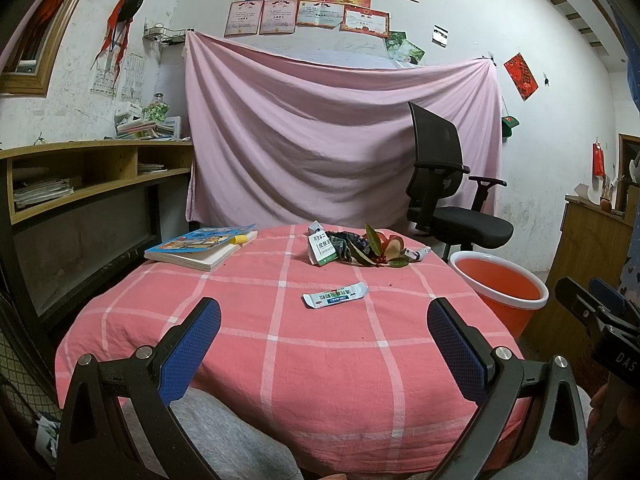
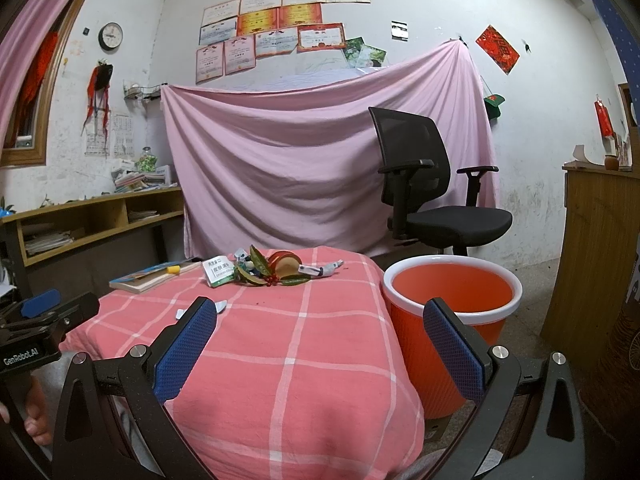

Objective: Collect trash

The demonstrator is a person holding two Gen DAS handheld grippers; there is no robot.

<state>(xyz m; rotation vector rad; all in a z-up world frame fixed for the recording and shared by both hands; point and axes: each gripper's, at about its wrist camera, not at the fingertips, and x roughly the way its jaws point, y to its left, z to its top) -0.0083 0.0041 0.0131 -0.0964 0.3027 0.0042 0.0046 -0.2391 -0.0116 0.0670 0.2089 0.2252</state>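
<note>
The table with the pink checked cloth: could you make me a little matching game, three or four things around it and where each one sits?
Things:
1. flat sachet
2. stack of books
3. orange bin
4. medicine box

Places:
A. on the floor beside the table's right edge
B. far left corner of the cloth
C. alone in the middle of the cloth
D. in the far pile, beside the leaves

Pairs: 1-C, 2-B, 3-A, 4-D
</note>
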